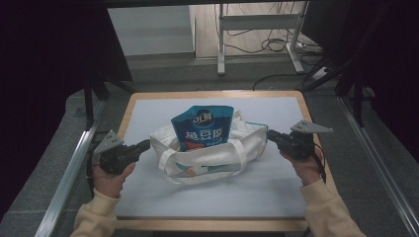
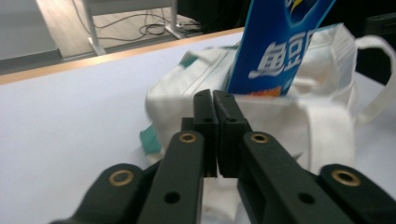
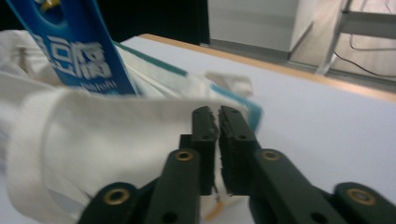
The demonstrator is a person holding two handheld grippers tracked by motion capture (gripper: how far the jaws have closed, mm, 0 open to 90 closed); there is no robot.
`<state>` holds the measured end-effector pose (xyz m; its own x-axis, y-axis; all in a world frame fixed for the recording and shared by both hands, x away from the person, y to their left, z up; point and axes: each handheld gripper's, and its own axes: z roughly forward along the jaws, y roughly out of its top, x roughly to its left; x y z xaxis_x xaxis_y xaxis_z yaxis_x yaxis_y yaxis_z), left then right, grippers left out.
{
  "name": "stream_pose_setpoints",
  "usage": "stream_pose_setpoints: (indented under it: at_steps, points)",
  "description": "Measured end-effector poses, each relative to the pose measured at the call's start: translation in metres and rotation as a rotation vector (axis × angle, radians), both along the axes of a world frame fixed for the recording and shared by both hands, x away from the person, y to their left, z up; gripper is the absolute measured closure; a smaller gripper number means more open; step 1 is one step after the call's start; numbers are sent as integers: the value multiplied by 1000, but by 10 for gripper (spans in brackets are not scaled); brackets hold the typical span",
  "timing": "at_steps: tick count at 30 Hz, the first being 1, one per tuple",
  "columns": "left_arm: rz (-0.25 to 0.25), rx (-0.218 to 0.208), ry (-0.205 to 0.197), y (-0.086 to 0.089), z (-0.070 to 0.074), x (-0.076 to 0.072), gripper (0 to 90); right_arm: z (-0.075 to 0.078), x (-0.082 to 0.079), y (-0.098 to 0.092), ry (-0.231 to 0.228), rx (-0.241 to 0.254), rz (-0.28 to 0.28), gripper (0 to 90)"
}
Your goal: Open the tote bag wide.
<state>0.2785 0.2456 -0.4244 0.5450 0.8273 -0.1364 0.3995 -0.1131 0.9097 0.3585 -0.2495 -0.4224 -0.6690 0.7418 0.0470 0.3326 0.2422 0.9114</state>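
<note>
Near the middle of the table [image 1: 148,197], seen from the high view, one white tote bag [image 1: 207,153] sits with one blue snack pouch [image 1: 202,126] standing upright in its mouth, the pouch's long axis vertical and its top leaning slightly toward the far edge. The bag's long axis runs from the left edge to the right edge, and it lies between the two grippers: the left gripper [image 1: 146,144] just off its left end, the right gripper [image 1: 270,133] just off its right end, both pointing inward and about equally near. Two looped handles drape over the near side of the bag. From the left gripper view, the left gripper [image 2: 215,95] has its jaws pressed together with nothing between them; the bag's side [image 2: 177,102] lies just ahead of the tips and the pouch [image 2: 275,51] rises ahead and to the right. From the right gripper view, the right gripper [image 3: 218,112] is likewise closed and empty, apart from a thin slit between the pads, with the bag's cloth [image 3: 107,140] ahead and to the left, and the pouch [image 3: 79,51] beyond it. Any next grasp, I judge, would need the jaws reopened first.
</note>
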Motion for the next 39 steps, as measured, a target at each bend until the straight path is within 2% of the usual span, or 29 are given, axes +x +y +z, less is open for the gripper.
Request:
stream_pose_setpoints:
  at_steps: [2, 5, 6, 8, 9, 10, 12, 15, 19, 24, 31, 37, 39]
  points:
    - [-13, 0, 2, -6, 5, 8, 900, 12, 7, 14, -18, -25, 30, 882]
    - [-27, 1, 21, -14, 8, 20, 900, 18, 11, 23, -23, -40, 43, 882]
    - [-29, 0, 31, -16, 8, 23, 900, 21, 17, 31, -20, -50, 50, 883]
    - [-35, 8, 49, -20, 4, 27, 900, 21, 19, 34, -16, -49, 57, 884]
    - [-42, 26, 68, -22, -3, 26, 900, 17, 21, 39, -10, -53, 70, 884]
    - [-42, 26, 68, -22, -3, 26, 900, 17, 21, 39, -10, -53, 70, 884]
    - [-41, 52, 73, -23, -10, 25, 900, 9, 21, 42, 0, -62, 81, 884]
    - [-61, 38, 99, -22, -17, 25, 900, -2, 22, 44, 23, -68, 87, 884]
    - [-75, 37, 129, -23, -23, 28, 900, -7, 25, 44, 42, -58, 82, 884]
    - [-84, 43, 154, -24, -30, 29, 900, -17, 23, 45, 54, -77, 81, 884]
    - [-87, 67, 176, -27, -40, 28, 899, -31, 20, 50, 76, -116, 91, 884]
    - [-82, 78, 198, -25, -53, 25, 900, -41, 18, 48, 95, -127, 89, 884]
    - [-86, 91, 205, -27, -57, 23, 900, -50, 15, 46, 113, -141, 88, 884]
